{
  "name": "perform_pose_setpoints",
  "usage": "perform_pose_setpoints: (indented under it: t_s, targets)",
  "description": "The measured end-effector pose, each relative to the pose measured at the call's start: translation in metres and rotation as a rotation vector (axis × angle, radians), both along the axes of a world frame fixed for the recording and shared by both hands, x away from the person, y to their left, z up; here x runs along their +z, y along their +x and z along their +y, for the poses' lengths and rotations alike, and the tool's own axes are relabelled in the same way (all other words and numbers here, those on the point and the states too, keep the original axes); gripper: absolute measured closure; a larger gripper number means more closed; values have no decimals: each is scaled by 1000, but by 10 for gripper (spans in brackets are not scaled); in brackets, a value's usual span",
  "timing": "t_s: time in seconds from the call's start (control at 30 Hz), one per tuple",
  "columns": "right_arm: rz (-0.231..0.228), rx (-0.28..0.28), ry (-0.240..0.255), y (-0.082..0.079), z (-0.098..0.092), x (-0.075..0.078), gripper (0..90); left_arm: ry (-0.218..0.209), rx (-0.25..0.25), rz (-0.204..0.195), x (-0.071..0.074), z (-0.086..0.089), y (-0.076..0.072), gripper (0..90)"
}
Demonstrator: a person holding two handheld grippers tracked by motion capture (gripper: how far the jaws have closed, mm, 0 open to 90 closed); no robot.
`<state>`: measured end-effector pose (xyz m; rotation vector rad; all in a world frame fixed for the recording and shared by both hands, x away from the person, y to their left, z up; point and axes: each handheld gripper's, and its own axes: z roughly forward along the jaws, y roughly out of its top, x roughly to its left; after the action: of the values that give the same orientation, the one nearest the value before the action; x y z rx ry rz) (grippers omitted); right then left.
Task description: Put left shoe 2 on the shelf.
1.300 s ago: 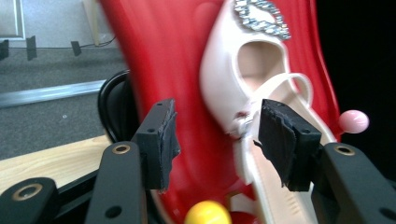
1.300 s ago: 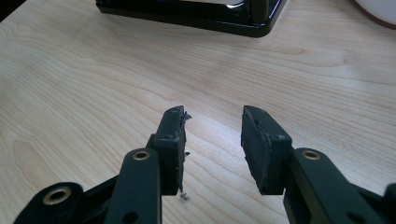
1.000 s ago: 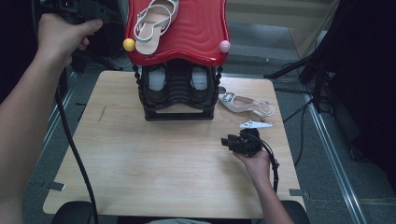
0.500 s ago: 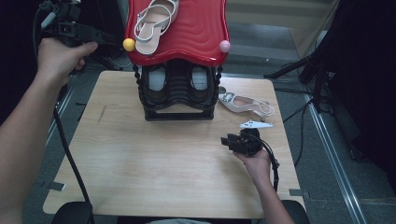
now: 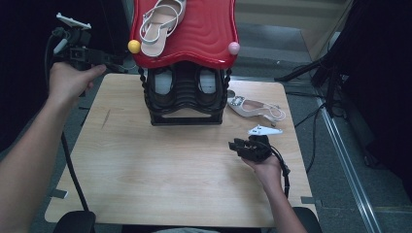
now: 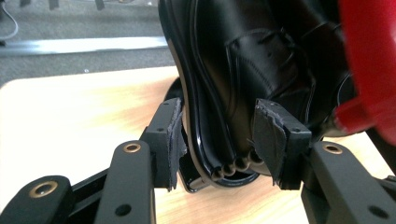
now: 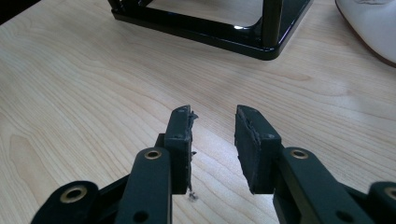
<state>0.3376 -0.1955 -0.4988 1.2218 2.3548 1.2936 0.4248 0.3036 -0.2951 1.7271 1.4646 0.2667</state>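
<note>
Lowered since before, left gripper now level with the black shoe on the rack's lower shelf, jaws apart, closing a little around its near end, not squeezing.

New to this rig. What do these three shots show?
A person holds a two-jaw gripper in each hand; no robot arm. The high view looks down on the table; the other two come from cameras riding on each gripper. On the table: a black shoe rack with a red top shelf bearing a beige sandal, and a white sandal beside it. The left gripper has just been closing, a black shoe framed between its jaws, not yet gripped. The right gripper, also just closing, has nothing between its jaws.
</note>
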Motion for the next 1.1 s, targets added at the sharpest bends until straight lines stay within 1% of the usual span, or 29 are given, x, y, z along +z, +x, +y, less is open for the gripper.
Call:
perform_pose_setpoints:
  t_s: [0.03, 0.1, 0.17, 0.27, 0.3, 0.33, 0.37, 0.4, 0.47, 0.53, 0.63, 0.7, 0.8, 0.83, 0.87, 0.9, 0.93, 0.97, 1.07, 1.1]
  targets:
    - [-2, -2, -1, 1, 0, 0, 678, 0, 1, 5, -3, -1, -1, 527]
    - [20, -8, 2, 2, 0, -1, 674, 1, -7, 17, -12, -1, -2, 527]
    - [30, -9, 0, 4, 0, -2, 667, -2, -8, 19, -20, -1, -4, 527]
    - [70, -21, 14, 7, -1, -3, 664, -14, -8, 30, -32, -2, -5, 525]
    - [99, -28, 39, 8, -1, -3, 680, -14, -1, 29, -35, -3, -6, 525]
    - [112, -37, 57, 9, -2, -3, 690, -4, -4, 29, -39, -3, -7, 525]
    - [114, -50, 83, 10, -3, -2, 707, 3, -10, 35, -42, -4, -8, 524]
    - [112, -60, 93, 10, -5, 0, 714, -2, -9, 33, -45, -4, -9, 524]
    - [108, -71, 115, 11, -7, 1, 712, -14, -16, 43, -54, -4, -11, 523]
    - [104, -83, 105, 12, -8, 2, 702, -7, -12, 49, -61, -6, -12, 521]
    - [106, -88, 84, 13, -9, 1, 701, -1, -19, 57, -72, -7, -14, 517]
    - [106, -87, 66, 13, -9, 1, 702, -9, -27, 59, -78, -7, -16, 517]
    - [99, -87, 52, 13, -8, 1, 703, -3, -17, 54, -87, -9, -20, 516]
    - [100, -88, 53, 13, -8, 1, 703, -7, -19, 53, -91, -10, -22, 517]
    - [99, -89, 51, 13, -8, 1, 705, 3, -15, 50, -95, -10, -25, 514]
    - [98, -93, 48, 13, -8, 1, 708, -2, -17, 47, -99, -10, -27, 516]
    - [98, -95, 48, 13, -8, 1, 710, -12, -19, 54, -104, -10, -29, 516]
    - [96, -95, 47, 13, -8, 1, 710, -5, -15, 54, -109, -12, -32, 515]
    - [100, -103, 50, 13, -8, 1, 710, -16, -13, 59, -118, -14, -36, 514]
    - [99, -106, 54, 13, -8, 1, 709, -6, -13, 61, -121, -15, -37, 513]
